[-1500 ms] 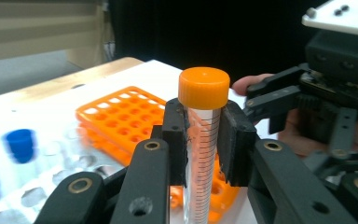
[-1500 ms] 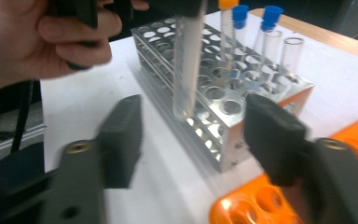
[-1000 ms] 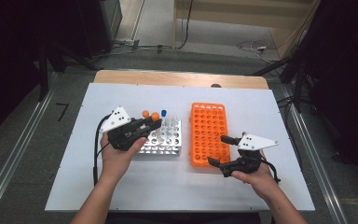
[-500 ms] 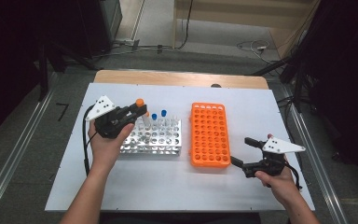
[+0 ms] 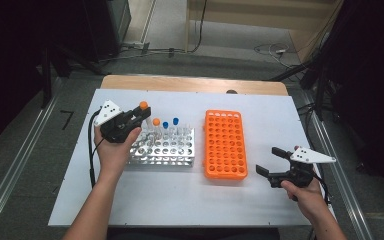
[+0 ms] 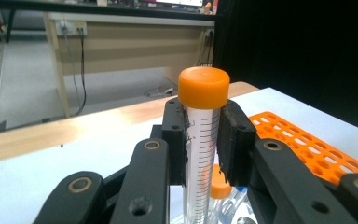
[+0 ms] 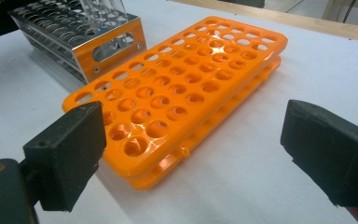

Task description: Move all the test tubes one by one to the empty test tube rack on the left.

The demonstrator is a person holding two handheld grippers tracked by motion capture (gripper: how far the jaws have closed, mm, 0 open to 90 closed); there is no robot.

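My left gripper (image 5: pixel 141 114) is shut on an orange-capped clear tube (image 6: pixel 201 135), held upright above the far left corner of the metal tube rack (image 5: pixel 162 146). The orange cap (image 5: pixel 143 105) shows between the pads. In the rack stand one more orange-capped tube (image 5: pixel 156 122) and two blue-capped tubes (image 5: pixel 170 123). The orange plastic rack (image 5: pixel 224 144) lies empty in the middle of the white table. My right gripper (image 5: pixel 271 161) hovers low by that rack's near right corner, jaws open and empty; its pads (image 7: pixel 70 154) frame the orange rack (image 7: pixel 177 88).
The white tabletop (image 5: pixel 180 200) ends in a wooden strip (image 5: pixel 190 84) at the far side. Black cable (image 5: pixel 91 150) trails from the left gripper along the forearm. Dark equipment and floor cables lie beyond the table.
My left gripper has lifted the orange-capped tube out of the metal rack and moved left and away. My right gripper has drawn back to the right, off the orange rack.
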